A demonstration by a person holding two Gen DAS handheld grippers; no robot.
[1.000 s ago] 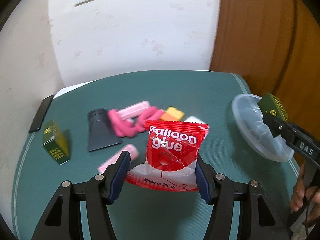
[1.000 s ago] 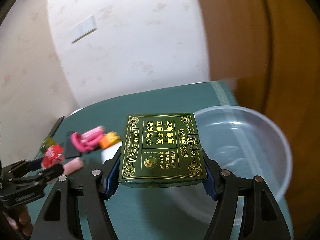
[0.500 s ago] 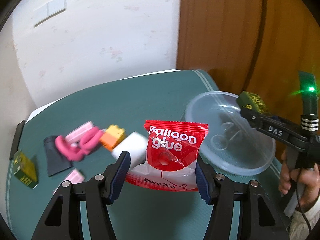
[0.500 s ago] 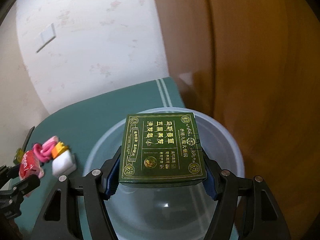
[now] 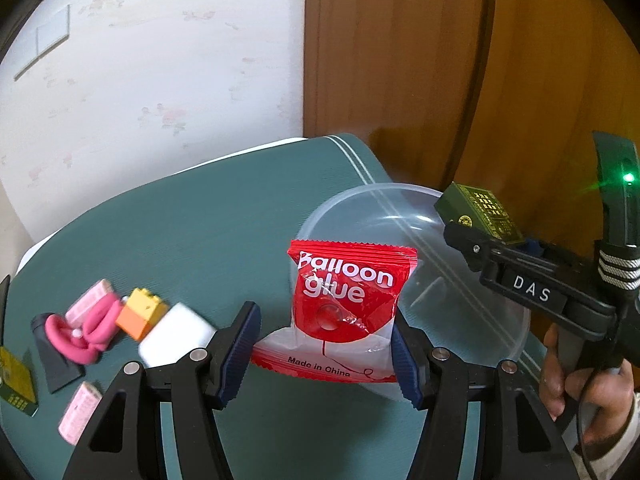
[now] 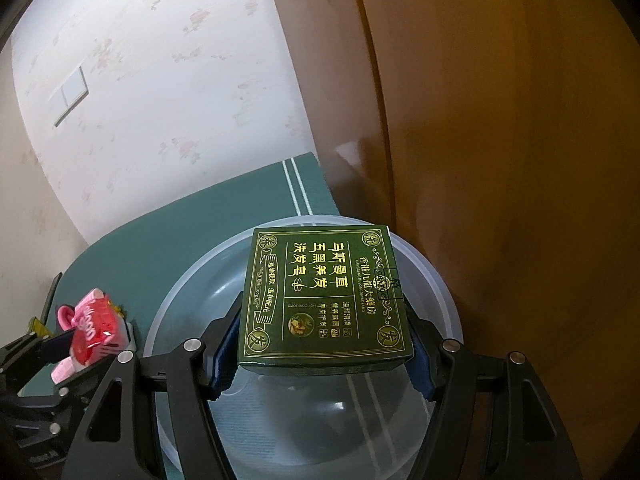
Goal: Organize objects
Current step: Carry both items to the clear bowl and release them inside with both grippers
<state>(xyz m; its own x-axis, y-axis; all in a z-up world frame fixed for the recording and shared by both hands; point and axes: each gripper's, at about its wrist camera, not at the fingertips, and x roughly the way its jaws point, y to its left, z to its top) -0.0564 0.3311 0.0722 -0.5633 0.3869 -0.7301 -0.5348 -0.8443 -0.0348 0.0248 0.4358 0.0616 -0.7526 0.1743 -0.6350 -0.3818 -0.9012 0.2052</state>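
My left gripper (image 5: 326,346) is shut on a red "Balloon glue" packet (image 5: 346,304) and holds it above the near left rim of a clear plastic bowl (image 5: 352,208). My right gripper (image 6: 322,354) is shut on a dark green box with gold print (image 6: 324,296) and holds it over the bowl (image 6: 188,288). The right gripper with the green box (image 5: 478,212) shows at the right in the left wrist view. The red packet (image 6: 94,332) shows at the left in the right wrist view.
On the green mat (image 5: 200,220) left of the bowl lie a white block (image 5: 176,334), an orange and yellow brick (image 5: 142,312), a pink looped item (image 5: 86,330), pink packets (image 5: 78,414), a dark scraper (image 5: 54,356) and another green box (image 5: 14,380). A wooden door (image 5: 400,60) stands behind.
Both grippers moved right toward the bowl with their loads. The green box now hangs over the bowl. The red packet now reaches the bowl's left rim.
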